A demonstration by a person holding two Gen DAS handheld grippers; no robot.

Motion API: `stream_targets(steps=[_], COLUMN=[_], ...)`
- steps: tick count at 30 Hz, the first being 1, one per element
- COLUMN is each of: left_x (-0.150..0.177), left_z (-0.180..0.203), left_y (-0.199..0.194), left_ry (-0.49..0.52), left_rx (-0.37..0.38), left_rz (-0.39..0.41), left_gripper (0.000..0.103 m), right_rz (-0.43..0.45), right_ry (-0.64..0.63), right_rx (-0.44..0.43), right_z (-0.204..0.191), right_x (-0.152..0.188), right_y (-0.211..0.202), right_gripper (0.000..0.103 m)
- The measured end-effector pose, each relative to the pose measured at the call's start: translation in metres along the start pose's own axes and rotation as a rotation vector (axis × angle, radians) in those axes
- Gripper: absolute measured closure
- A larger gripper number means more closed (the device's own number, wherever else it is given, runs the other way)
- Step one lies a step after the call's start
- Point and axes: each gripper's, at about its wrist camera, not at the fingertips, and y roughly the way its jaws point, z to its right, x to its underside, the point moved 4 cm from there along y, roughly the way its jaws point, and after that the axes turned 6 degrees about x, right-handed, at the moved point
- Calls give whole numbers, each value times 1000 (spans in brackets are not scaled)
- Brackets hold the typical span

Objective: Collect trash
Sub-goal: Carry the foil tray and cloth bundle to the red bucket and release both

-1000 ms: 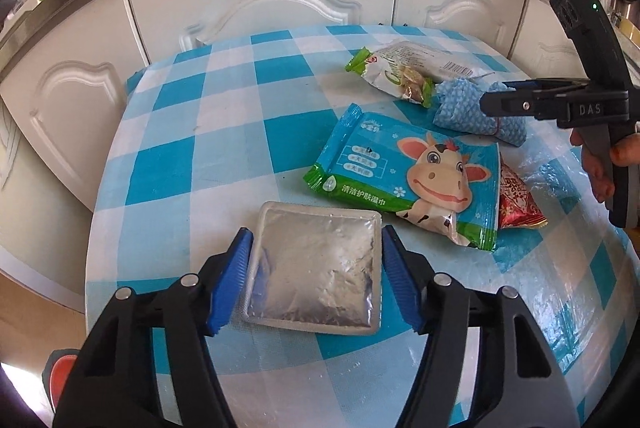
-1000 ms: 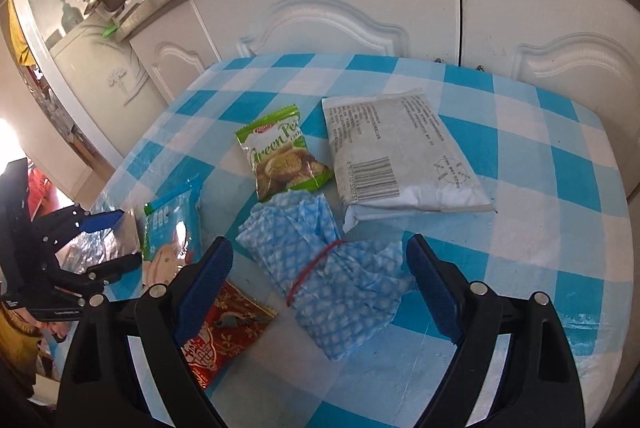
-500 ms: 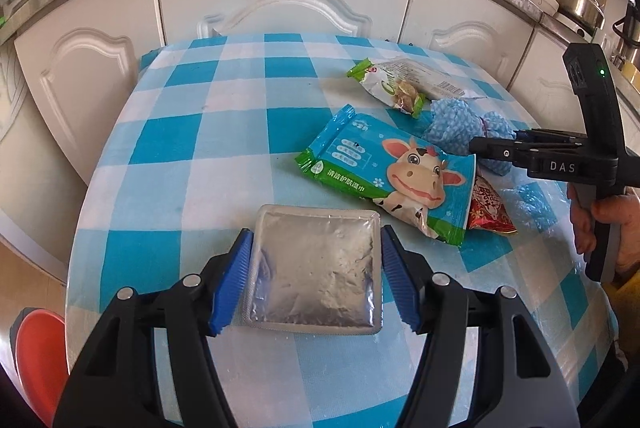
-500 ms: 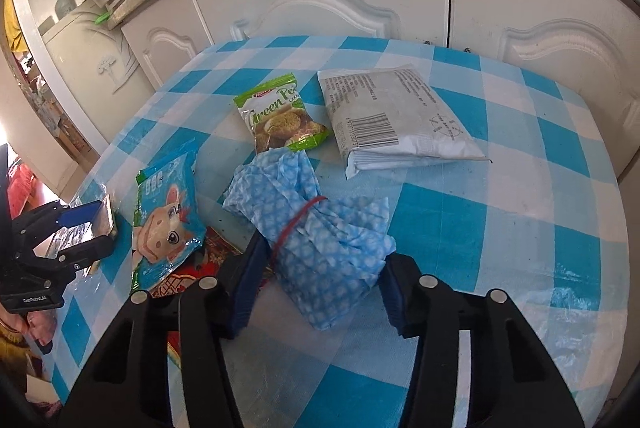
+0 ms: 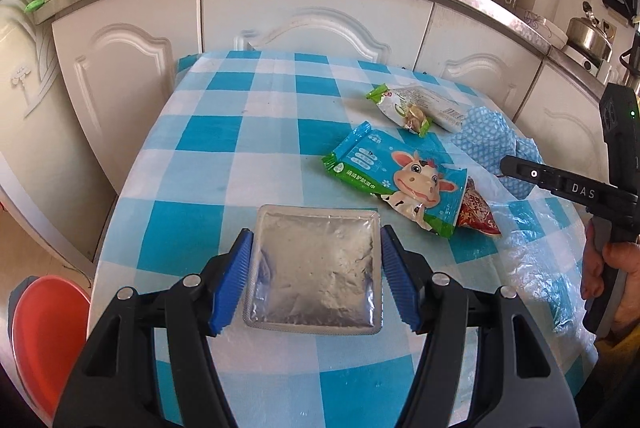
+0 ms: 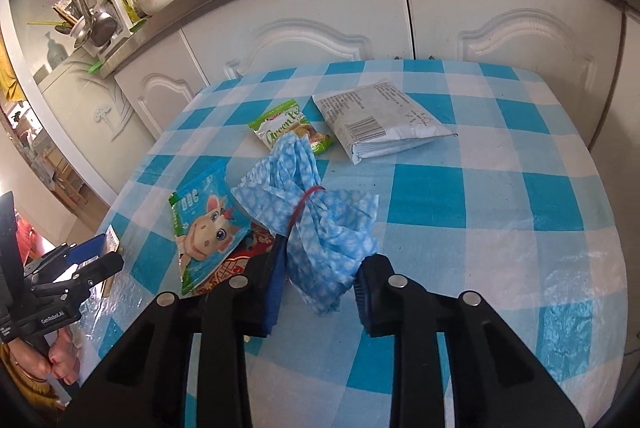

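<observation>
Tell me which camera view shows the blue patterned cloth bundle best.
The right wrist view: the blue patterned cloth bundle fills the centre, its red band visible, clamped in the right hand-held gripper. The left wrist view shows only its far part, partly behind that hand-held gripper.

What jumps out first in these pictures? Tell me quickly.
The blue-and-white checked tablecloth dominates. In front, the left tool holds a square silver foil pouch by its edges. The right tool, whose jaws have just been closing, pinches a blue patterned cloth bundle tied with a red band, beside a cartoon-cow wipes pack.
</observation>
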Motion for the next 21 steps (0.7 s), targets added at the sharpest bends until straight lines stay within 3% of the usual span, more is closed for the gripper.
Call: stream_targets(steps=[10,21], left_x=[16,51], left_z=[-36,-113], left_y=[-48,-104], left_ry=[-81,-211], left_rx=[-45,-173], left_rz=[61,106], left_gripper=[39,39], right_rz=[28,-40], right_ry=[-57,-215], right_rx=[-56,-205], right_z=[-48,-157], right_x=[4,17], right_y=[-35,-40], right_gripper=[73,73])
